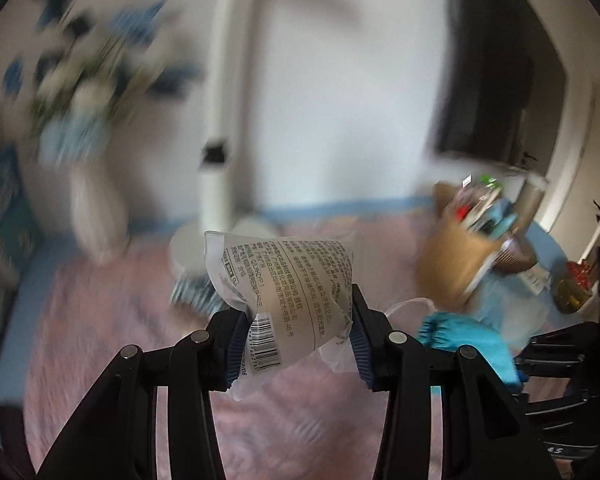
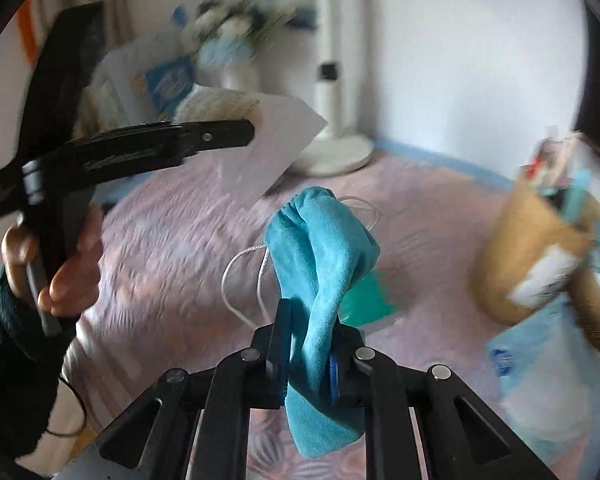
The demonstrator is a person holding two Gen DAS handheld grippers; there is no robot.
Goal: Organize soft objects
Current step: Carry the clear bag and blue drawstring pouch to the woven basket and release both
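Observation:
My left gripper [image 1: 298, 334] is shut on a clear plastic packet [image 1: 288, 288] with printed text and a barcode, held above the pink bedspread [image 1: 120, 340]. My right gripper [image 2: 310, 356] is shut on a turquoise drawstring pouch [image 2: 324, 256] whose white cord [image 2: 240, 280] hangs loose. The pouch also shows in the left wrist view [image 1: 468, 340] at the right. In the right wrist view the left gripper [image 2: 140, 152] and the packet [image 2: 260, 148] are at the upper left, held by a hand [image 2: 68, 268].
A tan basket [image 1: 460, 256] full of items stands at the right on the bed; it also shows in the right wrist view [image 2: 532, 256]. A white lamp base [image 2: 336, 152], a white vase of flowers [image 1: 96, 208] and a plastic bag [image 2: 548, 380] are around. Both views are motion-blurred.

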